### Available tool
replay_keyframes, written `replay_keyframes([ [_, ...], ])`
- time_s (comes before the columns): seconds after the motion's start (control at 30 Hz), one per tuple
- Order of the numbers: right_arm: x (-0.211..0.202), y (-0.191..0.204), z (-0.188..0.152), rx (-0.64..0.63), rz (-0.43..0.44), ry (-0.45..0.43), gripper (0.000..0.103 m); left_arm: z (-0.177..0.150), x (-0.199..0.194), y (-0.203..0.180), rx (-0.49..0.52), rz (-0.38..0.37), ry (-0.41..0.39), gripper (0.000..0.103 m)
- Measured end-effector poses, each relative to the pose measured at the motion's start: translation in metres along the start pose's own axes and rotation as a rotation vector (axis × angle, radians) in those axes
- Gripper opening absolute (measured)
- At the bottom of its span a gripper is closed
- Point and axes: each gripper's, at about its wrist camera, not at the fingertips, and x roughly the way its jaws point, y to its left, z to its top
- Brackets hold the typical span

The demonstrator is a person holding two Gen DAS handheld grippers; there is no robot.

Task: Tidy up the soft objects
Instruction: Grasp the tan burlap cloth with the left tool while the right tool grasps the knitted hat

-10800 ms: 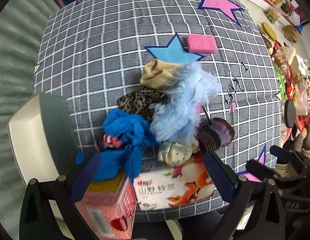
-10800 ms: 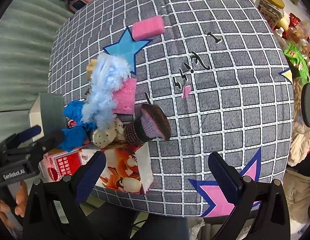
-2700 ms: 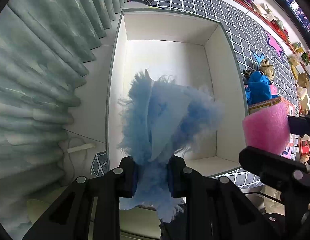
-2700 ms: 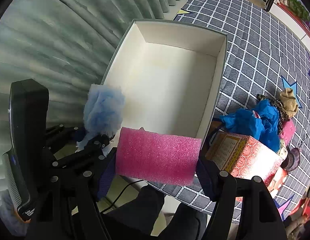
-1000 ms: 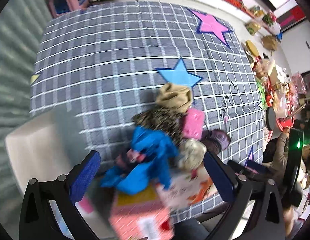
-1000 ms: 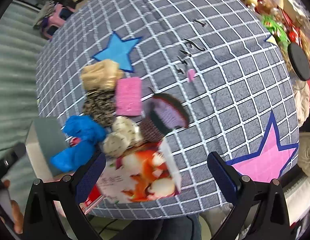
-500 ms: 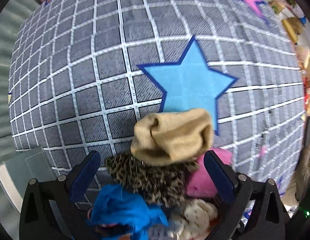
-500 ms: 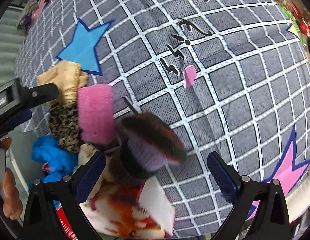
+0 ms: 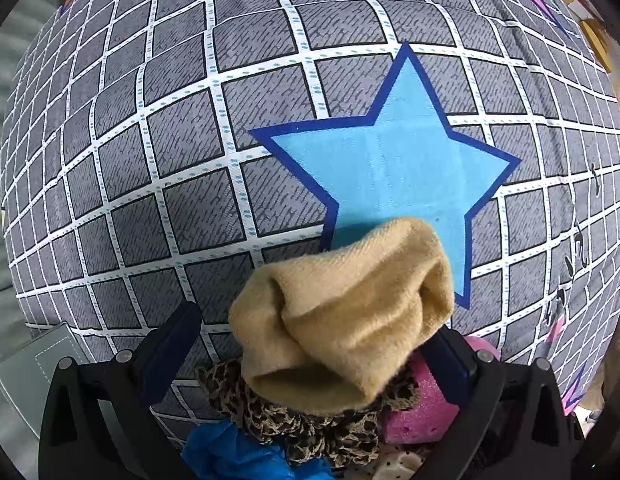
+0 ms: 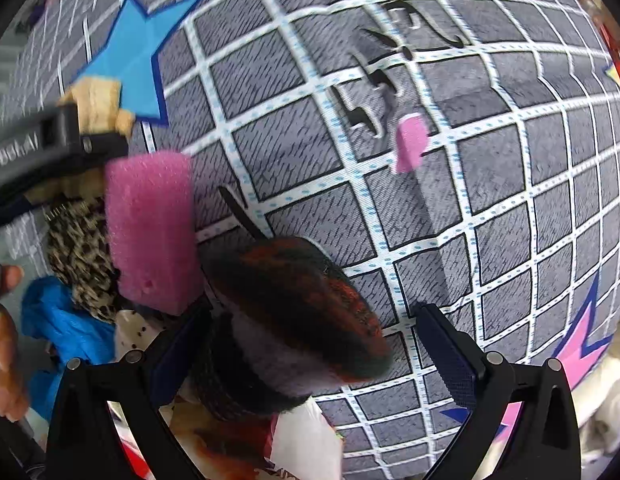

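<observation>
Claws, emptied since the box drop, have returned wide open: left claw (image 9: 314, 344) brackets the tan sock (image 9: 342, 316), right claw (image 10: 310, 344) the striped knit sock (image 10: 293, 320), both ungrasped.

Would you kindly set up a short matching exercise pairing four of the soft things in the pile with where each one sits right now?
Things:
1. tan sock
2. leopard-print cloth
3. pink sponge
4. dark knitted hat

Places:
A. between the open fingers of the right gripper
B. directly under the tan sock
C. between the open fingers of the left gripper, overlapping the blue star
D. beside the leopard-print cloth, left of the hat in the right view

Pairs: 1-C, 2-B, 3-D, 4-A
</observation>
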Motion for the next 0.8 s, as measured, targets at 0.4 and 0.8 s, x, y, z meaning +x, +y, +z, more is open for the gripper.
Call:
replay_keyframes([
  [0.4,-0.009,-0.008,-0.010,-0.019,-0.014,-0.017,0.093,-0.004,0.003,-0.003,-0.023,-0.054,0.042,0.089],
  [0.8,-0.060,-0.058,-0.018,-0.036,0.102,-0.114,0.052,-0.021,-0.069,-0.010,0.056,-0.060,-0.140,0.029],
])
